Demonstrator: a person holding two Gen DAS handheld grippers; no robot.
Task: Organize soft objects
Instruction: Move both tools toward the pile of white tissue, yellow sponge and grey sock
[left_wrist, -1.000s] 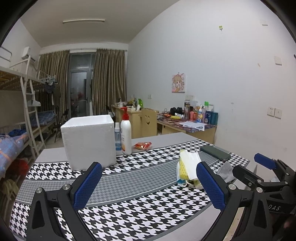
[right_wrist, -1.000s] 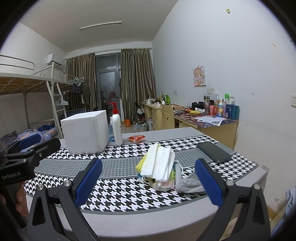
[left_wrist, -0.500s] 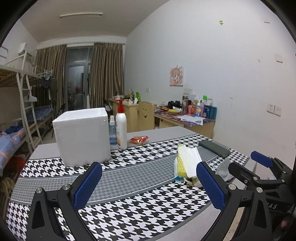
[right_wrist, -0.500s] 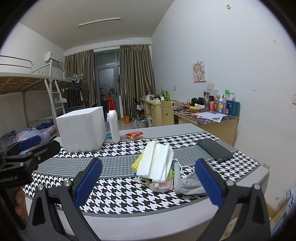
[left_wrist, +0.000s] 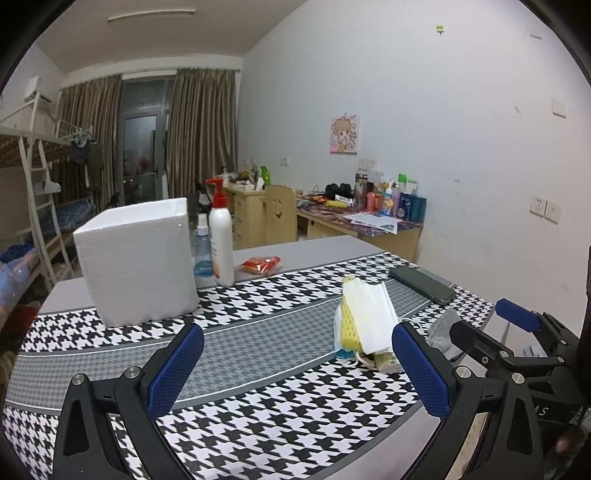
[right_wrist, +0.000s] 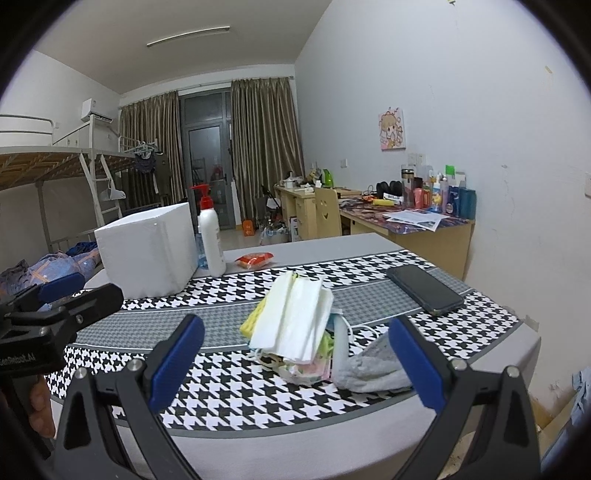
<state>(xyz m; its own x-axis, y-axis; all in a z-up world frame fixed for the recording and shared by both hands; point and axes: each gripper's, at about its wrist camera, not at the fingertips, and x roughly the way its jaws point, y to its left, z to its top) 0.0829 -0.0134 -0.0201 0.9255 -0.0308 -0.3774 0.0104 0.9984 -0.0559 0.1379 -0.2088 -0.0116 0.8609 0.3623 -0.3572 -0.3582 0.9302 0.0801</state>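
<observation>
A heap of soft things lies on the houndstooth table cloth: white face masks on top, a yellow sponge cloth beside them, coloured masks underneath, and a grey sock at the right. My right gripper hovers open just in front of the heap, the masks between its blue pads. My left gripper is open over the cloth, left of the mask heap. A white foam box stands at the back left, also seen as the foam box in the right wrist view.
A white pump bottle and a small blue spray bottle stand next to the box. A red snack packet lies behind. A dark phone lies at the right. The table's front edge is close; desks and a bunk bed are behind.
Both grippers have dropped a little and moved closer to the table; the heap and the box look larger and higher in the views. Nothing was taken hold of.
</observation>
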